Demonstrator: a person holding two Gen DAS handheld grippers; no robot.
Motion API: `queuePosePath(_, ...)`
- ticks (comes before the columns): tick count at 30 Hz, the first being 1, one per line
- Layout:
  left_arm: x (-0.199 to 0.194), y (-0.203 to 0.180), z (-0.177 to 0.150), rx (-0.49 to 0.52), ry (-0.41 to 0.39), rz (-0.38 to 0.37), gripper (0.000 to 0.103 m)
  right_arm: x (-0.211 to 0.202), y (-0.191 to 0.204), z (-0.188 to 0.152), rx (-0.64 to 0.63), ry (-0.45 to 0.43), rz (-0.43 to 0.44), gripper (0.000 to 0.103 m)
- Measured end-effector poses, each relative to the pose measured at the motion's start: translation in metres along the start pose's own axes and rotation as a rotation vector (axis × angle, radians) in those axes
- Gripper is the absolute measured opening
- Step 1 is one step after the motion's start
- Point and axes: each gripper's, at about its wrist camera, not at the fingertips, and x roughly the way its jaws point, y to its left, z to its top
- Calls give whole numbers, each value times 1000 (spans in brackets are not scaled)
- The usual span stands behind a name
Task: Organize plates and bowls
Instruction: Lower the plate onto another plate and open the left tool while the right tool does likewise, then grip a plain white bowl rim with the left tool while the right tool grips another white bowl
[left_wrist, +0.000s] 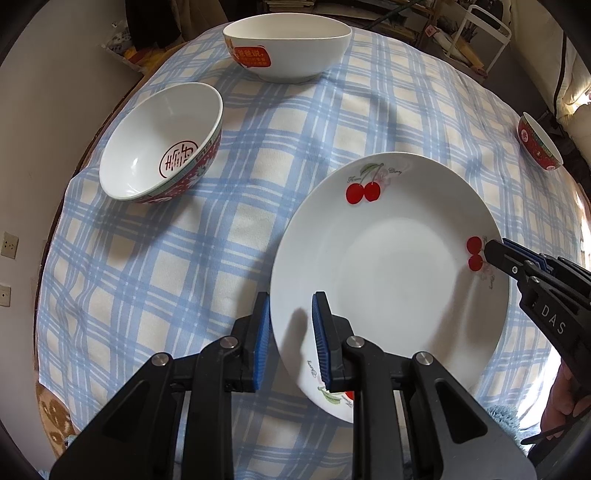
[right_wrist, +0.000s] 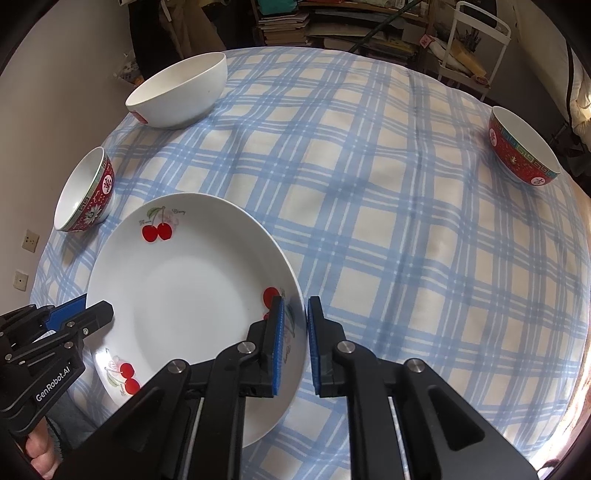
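Plate with cherries is lying on the checked cloth, with the left gripper straddling its near-left rim and the right gripper straddling the opposite rim, both sets of jaws parted, not clamping. Each gripper's fingers are hiding part of the rim. Two red bowls and a white bowl are sitting apart; the far-right red one is showing clearly only in the right view.

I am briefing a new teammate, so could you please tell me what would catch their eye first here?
The white cherry-print plate dominates the near checked tablecloth, with the left claw and right claw each straddling its rim on opposite sides. Behind sit a red-patterned bowl and a white bowl.
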Motion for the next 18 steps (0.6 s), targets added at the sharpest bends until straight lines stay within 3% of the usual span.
queuePosePath(7, -36, 3, -7, 47, -55, -11, 25, -10, 0, -1, -12, -6, -1, 14)
queuePosePath(8, -42, 3, -7, 53, -69, -8, 27, -15, -1, -1, -11, -17, 1, 19)
queuePosePath(11, -59, 7, -2, 54, -103, -23, 42, -26, -4, 2, -1, -52, 19, 46)
queuePosePath(14, -69, 12, 5, 50, -110, -12, 48, -33, -6, 5, 5, -60, -3, 48)
queuePosePath(17, -76, 21, 16, 28, -118, -14, 57, -40, -4, 9, -12, -72, 6, 63)
queuePosePath(18, -78, 25, 20, 17, -115, -19, 66, -43, -3, 11, -22, -79, 9, 64)
